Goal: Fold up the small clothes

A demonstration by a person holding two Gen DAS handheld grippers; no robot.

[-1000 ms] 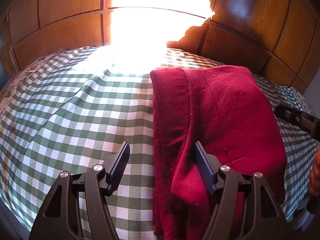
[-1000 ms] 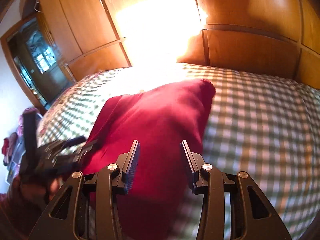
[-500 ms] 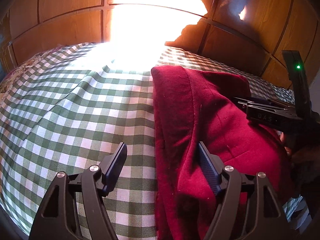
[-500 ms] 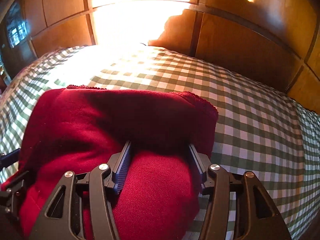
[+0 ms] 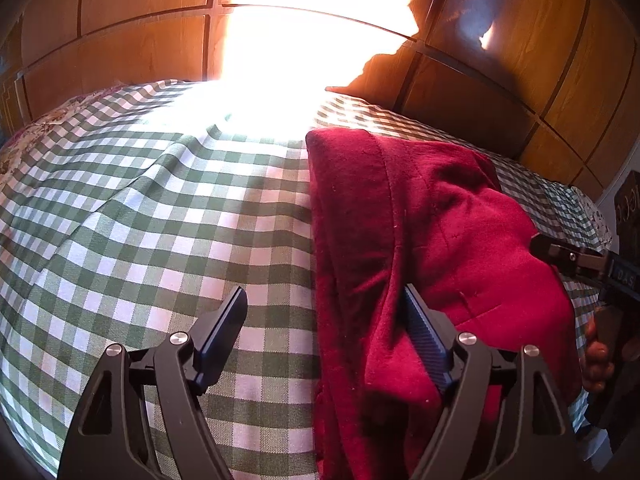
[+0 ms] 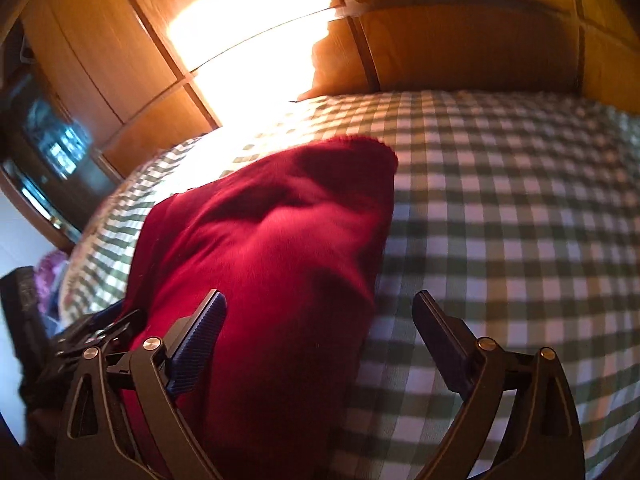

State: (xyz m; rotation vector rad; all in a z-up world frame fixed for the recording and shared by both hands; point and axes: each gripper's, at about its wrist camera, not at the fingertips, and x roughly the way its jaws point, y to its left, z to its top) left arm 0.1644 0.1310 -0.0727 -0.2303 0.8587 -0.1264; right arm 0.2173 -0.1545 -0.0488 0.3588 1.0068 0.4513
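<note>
Nearest in the left wrist view, the left gripper is seen with its jaws opening, spread wide over the near left edge of the red garment; its right pad is tucked against a raised fold of the cloth, its left pad is clear of it above the checked bedcover, so nothing is pinched. In the right wrist view, the right gripper is likewise opening, jaws very wide; the garment's near right edge is passed between the pads, the left pad at or over the cloth, the right pad apart above the bedcover, no grip shown. The red garment is laid folded in layers on the green-and-white checked bedcover, toward the near side of the bed, with a seam running along its length. The right gripper's body and the fingers of the hand holding it are caught at the right edge of the left view. Farther back, a strong sunlit patch is blown out on the cover, and wooden panelling is seen behind the bed. No containers are seen.
</note>
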